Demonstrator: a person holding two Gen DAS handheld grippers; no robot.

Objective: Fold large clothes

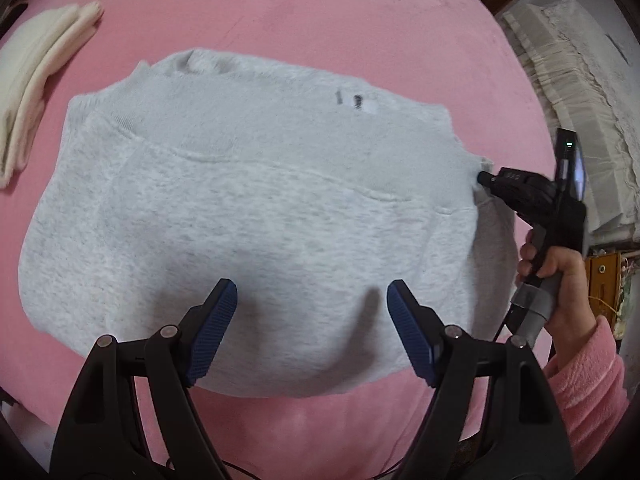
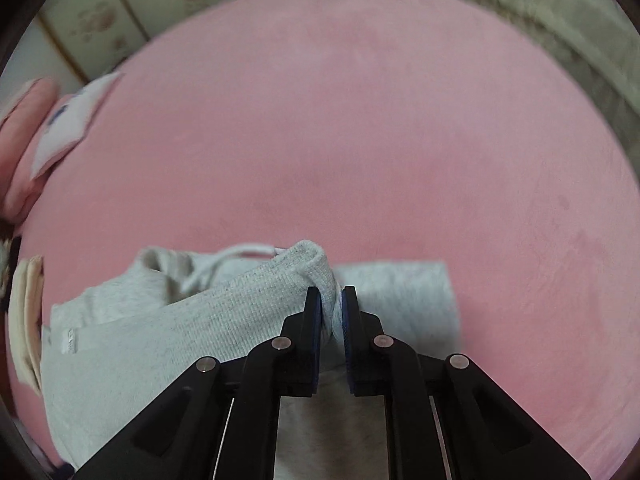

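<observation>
A light grey sweatshirt (image 1: 256,216) lies partly folded on a pink bed (image 1: 320,24). My left gripper (image 1: 312,300) hovers open just above its near part, blue pads wide apart, nothing between them. In the left wrist view my right gripper (image 1: 482,178) meets the sweatshirt's right edge, held by a hand in a pink sleeve (image 1: 588,376). In the right wrist view the right gripper (image 2: 331,298) is shut on a ribbed fold of the sweatshirt (image 2: 168,320), with cloth pinched between its pads. A white drawstring (image 2: 240,252) lies beyond the pinched fold.
A folded cream garment (image 1: 36,92) lies at the bed's left. A whitish lace-covered pile (image 1: 580,100) stands beyond the bed's right side. A white cloth and a pink item (image 2: 68,124) lie at the far left in the right wrist view. Bare pink bedding (image 2: 400,140) stretches beyond the sweatshirt.
</observation>
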